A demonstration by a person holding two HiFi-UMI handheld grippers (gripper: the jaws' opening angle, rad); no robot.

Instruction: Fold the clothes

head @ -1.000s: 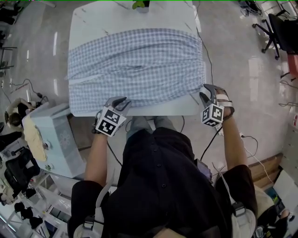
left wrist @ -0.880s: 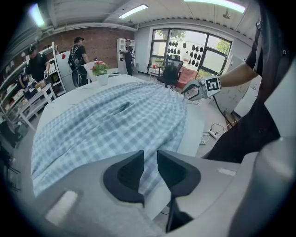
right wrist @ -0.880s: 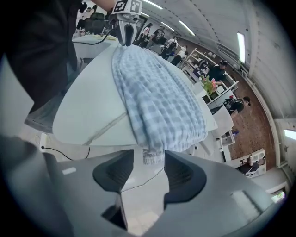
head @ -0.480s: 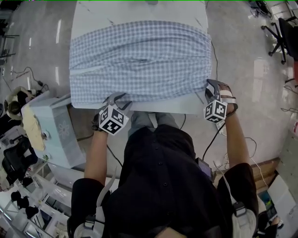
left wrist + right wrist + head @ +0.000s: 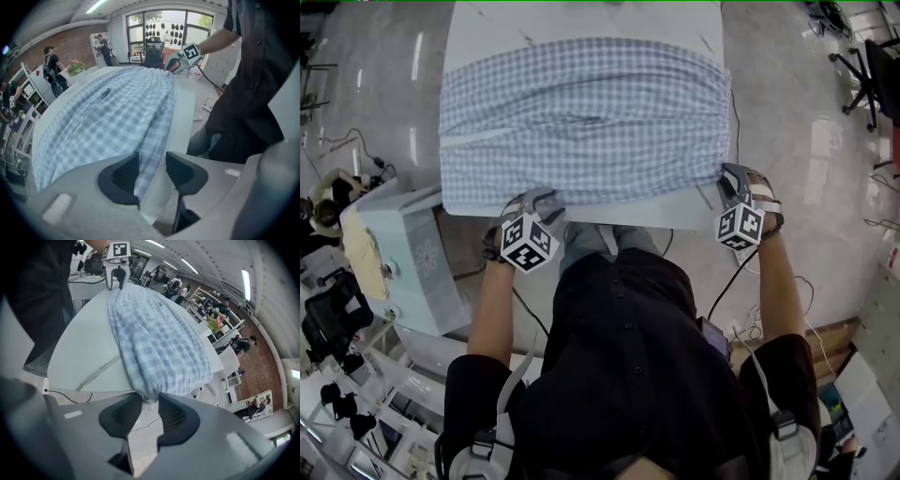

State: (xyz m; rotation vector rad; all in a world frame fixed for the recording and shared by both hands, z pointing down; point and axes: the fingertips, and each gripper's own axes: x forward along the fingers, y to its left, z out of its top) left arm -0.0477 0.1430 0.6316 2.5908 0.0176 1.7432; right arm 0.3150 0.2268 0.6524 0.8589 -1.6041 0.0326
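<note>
Head view: a soft, wrinkled blue-and-white checked garment (image 5: pixel 581 117) lies spread across a smooth white rectangular table (image 5: pixel 487 19). The left claw (image 5: pixel 539 199) sits at its near hem, lower left. The right claw (image 5: pixel 727 178) sits at its lower right corner.

Left gripper view: the jaws are apart, having just opened wider, and the thin hem lies loose between them.

Right gripper view: the jaws have just closed and pinch the gathered, puckered corner.

Both claws sit where they did a second ago.

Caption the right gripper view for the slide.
Right gripper, jaws just closing on a corner of the cloth at the table edge; left gripper at the far corner.
</note>
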